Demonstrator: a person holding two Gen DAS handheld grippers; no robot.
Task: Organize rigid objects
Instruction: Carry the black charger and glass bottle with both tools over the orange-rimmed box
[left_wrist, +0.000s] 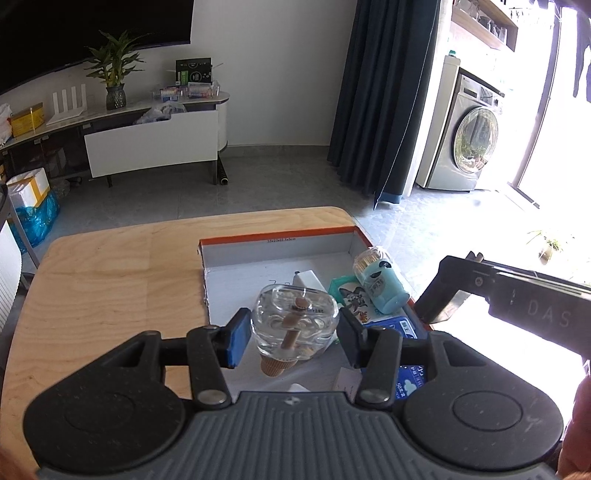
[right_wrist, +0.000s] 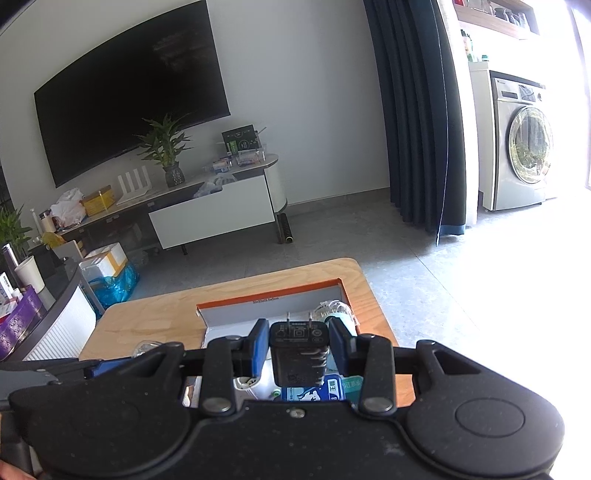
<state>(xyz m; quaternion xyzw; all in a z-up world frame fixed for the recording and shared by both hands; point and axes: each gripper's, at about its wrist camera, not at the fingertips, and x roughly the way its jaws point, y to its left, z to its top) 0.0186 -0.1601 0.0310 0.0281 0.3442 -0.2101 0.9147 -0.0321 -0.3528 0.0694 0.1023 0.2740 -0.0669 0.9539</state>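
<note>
My left gripper (left_wrist: 293, 332) is shut on a clear glass bottle (left_wrist: 295, 314) with a cork stopper, and its blue pads press the bottle's sides. The bottle hangs tilted, cork end toward me, above the near part of an orange-rimmed cardboard box (left_wrist: 258, 251). My right gripper (right_wrist: 299, 345) is shut on a black plug charger (right_wrist: 298, 354) whose two prongs point away from me, over the same box (right_wrist: 269, 300). Inside the box lie a teal toothpick holder (left_wrist: 382, 286), a white adapter (left_wrist: 308, 278), a cartoon card pack (left_wrist: 351, 295) and blue packets (left_wrist: 404, 328).
The box sits on the right half of a light wooden table (left_wrist: 110, 277), and the table's left half shows bare wood. The black body of the right hand's tool (left_wrist: 517, 295) reaches in from the right edge of the left wrist view. Grey floor, a TV cabinet and a washing machine lie beyond.
</note>
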